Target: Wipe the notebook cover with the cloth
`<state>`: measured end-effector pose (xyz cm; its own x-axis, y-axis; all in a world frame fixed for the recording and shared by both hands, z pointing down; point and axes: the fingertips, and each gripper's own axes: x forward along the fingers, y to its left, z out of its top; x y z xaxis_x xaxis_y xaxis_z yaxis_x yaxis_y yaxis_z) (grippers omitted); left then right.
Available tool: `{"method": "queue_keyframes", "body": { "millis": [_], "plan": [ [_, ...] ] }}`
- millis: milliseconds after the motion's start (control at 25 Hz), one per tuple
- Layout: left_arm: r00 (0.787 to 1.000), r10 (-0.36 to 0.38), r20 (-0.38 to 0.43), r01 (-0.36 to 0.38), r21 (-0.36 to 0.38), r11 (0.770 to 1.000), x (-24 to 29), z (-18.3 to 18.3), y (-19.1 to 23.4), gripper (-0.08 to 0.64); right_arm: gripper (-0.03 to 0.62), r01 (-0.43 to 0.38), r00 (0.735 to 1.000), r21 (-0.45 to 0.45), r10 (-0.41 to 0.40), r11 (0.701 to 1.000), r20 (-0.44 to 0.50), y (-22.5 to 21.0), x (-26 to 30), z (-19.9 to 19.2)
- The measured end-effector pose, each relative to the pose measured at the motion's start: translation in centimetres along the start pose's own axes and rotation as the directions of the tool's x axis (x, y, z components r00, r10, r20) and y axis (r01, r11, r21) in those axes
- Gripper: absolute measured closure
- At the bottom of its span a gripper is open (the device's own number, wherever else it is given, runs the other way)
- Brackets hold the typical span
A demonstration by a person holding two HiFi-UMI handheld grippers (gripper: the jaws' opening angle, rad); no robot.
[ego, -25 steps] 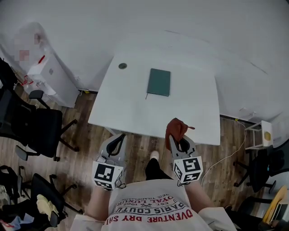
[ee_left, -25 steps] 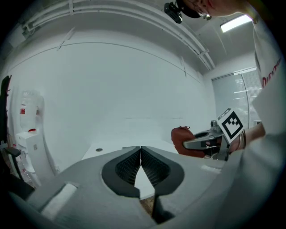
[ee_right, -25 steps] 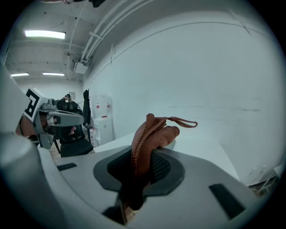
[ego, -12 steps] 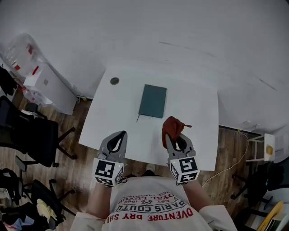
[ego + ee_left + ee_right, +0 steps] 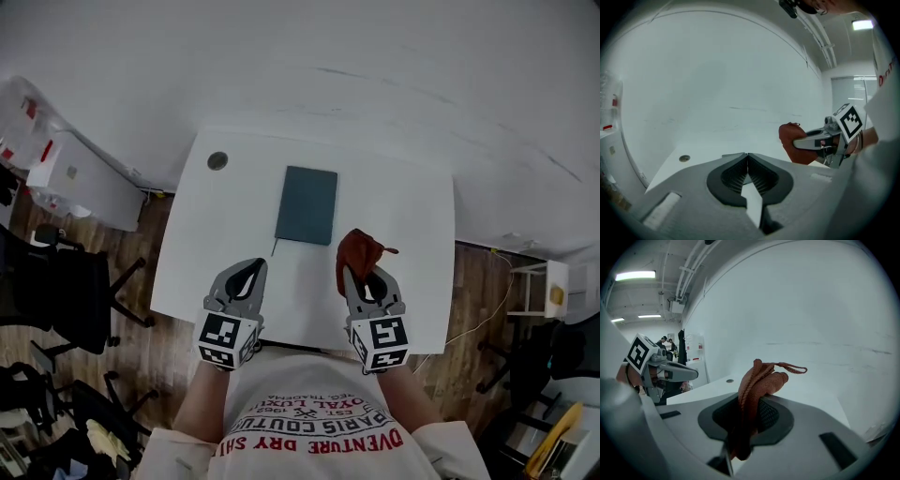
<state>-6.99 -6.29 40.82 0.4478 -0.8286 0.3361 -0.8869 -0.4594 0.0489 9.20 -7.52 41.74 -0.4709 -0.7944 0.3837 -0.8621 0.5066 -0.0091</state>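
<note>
Over the near edge of the table (image 5: 412, 225), the left gripper (image 5: 246, 274) is hovering with its jaws pressed together on nothing. Beside it, the right gripper (image 5: 364, 279) is pinching the bunched rust-red cloth (image 5: 359, 251). Farther off, the dark green notebook (image 5: 307, 204) is lying flat, apart from both.

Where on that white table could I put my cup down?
The table is bare right of the notebook out to its edge, and left of it below the small round disc. The near edge is crowded by the left hand-held gripper and the right hand-held gripper with the cloth.
</note>
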Motion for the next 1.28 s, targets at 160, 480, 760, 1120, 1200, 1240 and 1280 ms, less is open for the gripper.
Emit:
{"method": "queue_keyframes", "body": {
  "millis": [160,480,760,1120,1200,1240,1280],
  "plan": [
    [0.995,-0.072,-0.070,0.072,-0.007,0.997,3.4,-1.6,1.1,0.549,0.515,0.045,0.998,0.028,-0.044,0.999,-0.041,-1.2,2.2,-0.6],
    [0.966,-0.202,-0.161,0.198,-0.036,0.979,9.1,-4.3,2.9,0.549,0.515,0.097,0.985,0.081,-0.084,0.992,-0.147,-2.1,7.5,-3.0],
    [0.931,-0.255,-0.262,0.248,-0.058,0.967,13.3,-9.2,3.6,0.549,0.515,0.128,0.959,0.104,-0.096,0.986,-0.268,-2.4,11.3,-7.6],
    [0.883,-0.290,-0.369,0.247,-0.160,0.956,16.9,-14.7,4.6,0.549,0.514,0.124,0.944,0.108,-0.083,0.986,-0.321,-2.0,13.9,-9.1],
    [0.874,-0.296,-0.385,0.246,-0.176,0.953,17.3,-15.0,4.7,0.549,0.515,0.117,0.943,0.108,-0.076,0.987,-0.325,-1.9,14.6,-9.1],
    [0.872,-0.296,-0.390,0.246,-0.172,0.954,17.4,-15.0,4.6,0.549,0.515,0.115,0.942,0.108,-0.073,0.987,-0.328,-1.9,14.9,-9.1],
    [0.870,-0.295,-0.394,0.247,-0.168,0.954,17.5,-15.0,4.6,0.551,0.515,0.112,0.941,0.109,-0.071,0.988,-0.331,-1.8,15.2,-9.1]
  ]
}}
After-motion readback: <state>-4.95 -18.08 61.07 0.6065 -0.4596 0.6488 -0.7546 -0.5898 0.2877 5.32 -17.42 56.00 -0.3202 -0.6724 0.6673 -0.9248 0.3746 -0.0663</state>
